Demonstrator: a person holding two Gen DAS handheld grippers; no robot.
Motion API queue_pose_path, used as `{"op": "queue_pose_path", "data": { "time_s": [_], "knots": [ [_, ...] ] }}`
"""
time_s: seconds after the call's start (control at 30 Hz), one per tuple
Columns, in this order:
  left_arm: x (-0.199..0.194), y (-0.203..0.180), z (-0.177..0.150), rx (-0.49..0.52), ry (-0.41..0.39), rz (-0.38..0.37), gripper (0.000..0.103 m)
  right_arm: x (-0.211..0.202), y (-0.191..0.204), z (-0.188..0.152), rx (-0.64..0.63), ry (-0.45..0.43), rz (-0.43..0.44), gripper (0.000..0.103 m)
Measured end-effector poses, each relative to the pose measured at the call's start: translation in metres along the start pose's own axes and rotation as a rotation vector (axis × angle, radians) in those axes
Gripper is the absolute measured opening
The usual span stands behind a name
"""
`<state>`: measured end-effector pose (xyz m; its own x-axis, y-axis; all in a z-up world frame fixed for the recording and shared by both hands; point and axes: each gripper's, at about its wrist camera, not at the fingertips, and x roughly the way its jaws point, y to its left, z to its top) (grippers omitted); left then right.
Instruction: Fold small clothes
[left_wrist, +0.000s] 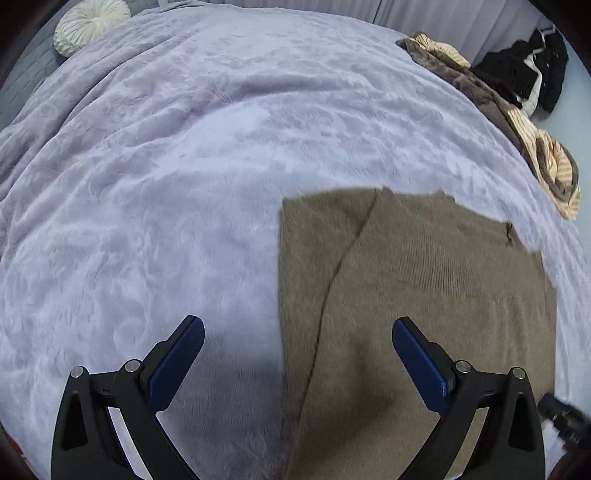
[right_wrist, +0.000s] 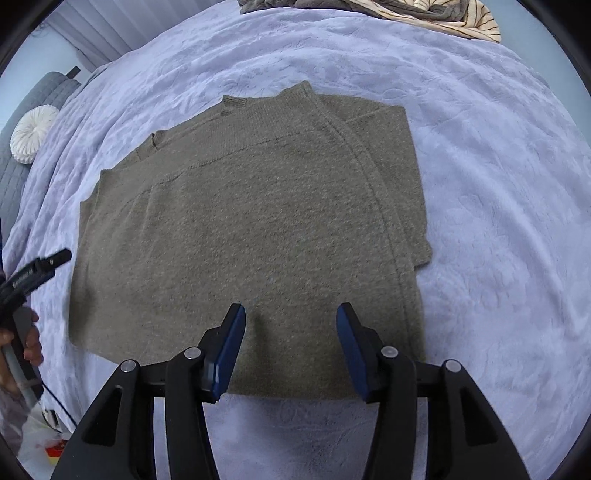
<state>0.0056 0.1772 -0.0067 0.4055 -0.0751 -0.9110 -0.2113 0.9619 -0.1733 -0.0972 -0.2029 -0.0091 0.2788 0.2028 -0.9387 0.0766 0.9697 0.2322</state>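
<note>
An olive-brown knit sweater (right_wrist: 251, 229) lies flat on the lilac bedspread, its sides folded in to a rough rectangle. My right gripper (right_wrist: 291, 314) hovers open over the sweater's near edge, nothing between its blue pads. My left gripper (left_wrist: 297, 326) is wide open above the sweater's (left_wrist: 417, 295) left edge, one finger over the bedspread and one over the knit. The left gripper's tip (right_wrist: 55, 258) and the hand holding it show at the left of the right wrist view.
The lilac bedspread (left_wrist: 166, 166) stretches out to the left and far side. A brown and cream striped heap of clothes (left_wrist: 535, 147) lies at the far right, black garments (left_wrist: 528, 74) behind it. A round white cushion (left_wrist: 88, 22) sits far left.
</note>
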Motion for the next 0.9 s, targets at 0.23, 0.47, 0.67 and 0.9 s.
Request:
{"op": "queue_pose_path", "data": {
  "time_s": [0.23, 0.47, 0.67, 0.9],
  "knots": [
    [0.051, 0.000, 0.054, -0.003, 0.052, -0.071, 0.023, 0.005, 0.018, -0.009, 0.005, 0.029, 0.040, 0.055],
    [0.064, 0.019, 0.045, -0.008, 0.044, -0.048, 0.013, 0.003, 0.030, -0.007, -0.015, 0.031, 0.061, 0.055],
    [0.057, 0.024, 0.042, -0.034, 0.050, -0.056, 0.014, 0.011, 0.036, -0.006, -0.016, 0.057, 0.071, 0.055],
    [0.037, 0.006, 0.029, 0.044, 0.083, -0.015, 0.014, 0.009, 0.046, -0.010, -0.019, 0.065, 0.090, 0.055]
  ]
}}
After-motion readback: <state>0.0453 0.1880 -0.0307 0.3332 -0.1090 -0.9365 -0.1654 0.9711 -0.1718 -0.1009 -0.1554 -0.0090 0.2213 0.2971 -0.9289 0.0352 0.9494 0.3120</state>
